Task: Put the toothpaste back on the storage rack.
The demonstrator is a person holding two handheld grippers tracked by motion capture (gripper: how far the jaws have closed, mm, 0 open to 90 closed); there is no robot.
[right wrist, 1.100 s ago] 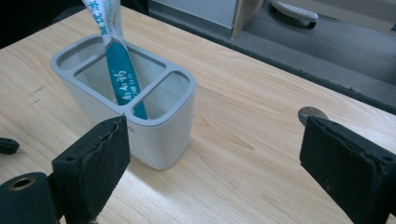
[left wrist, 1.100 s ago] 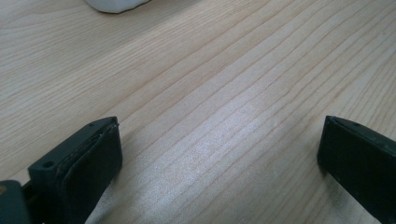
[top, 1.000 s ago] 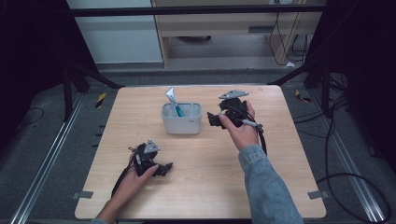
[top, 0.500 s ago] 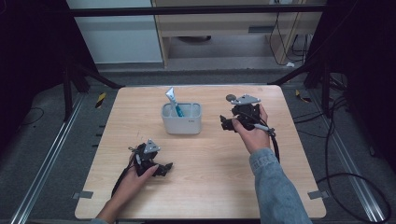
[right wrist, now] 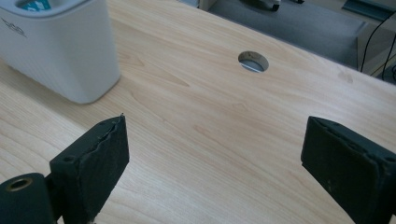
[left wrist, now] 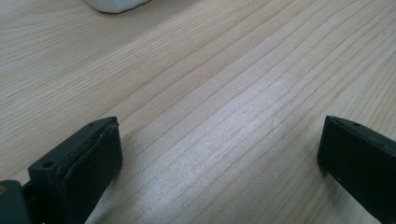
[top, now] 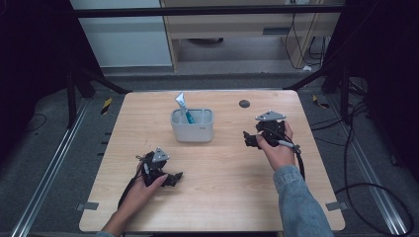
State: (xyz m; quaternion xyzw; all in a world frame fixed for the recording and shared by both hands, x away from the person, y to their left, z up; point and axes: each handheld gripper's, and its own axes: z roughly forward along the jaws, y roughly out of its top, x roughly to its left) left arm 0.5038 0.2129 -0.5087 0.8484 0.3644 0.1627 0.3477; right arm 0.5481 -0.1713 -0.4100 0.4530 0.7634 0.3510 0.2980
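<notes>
A white ribbed plastic holder [top: 192,126], rounded and boxy, stands upright at the wooden table's [top: 222,197] centre. A flat toothpaste tube [top: 182,104] leans from it toward 11 o'clock. Right gripper [top: 251,140] at 3 o'clock and left gripper [top: 174,178] at 7 o'clock both gape, grasping nothing.

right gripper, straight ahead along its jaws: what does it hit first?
Probably bare tabletop first: the right gripper is open, and the white holder sits off its left jaw, the cable hole farther ahead. Depth is unclear.
</notes>
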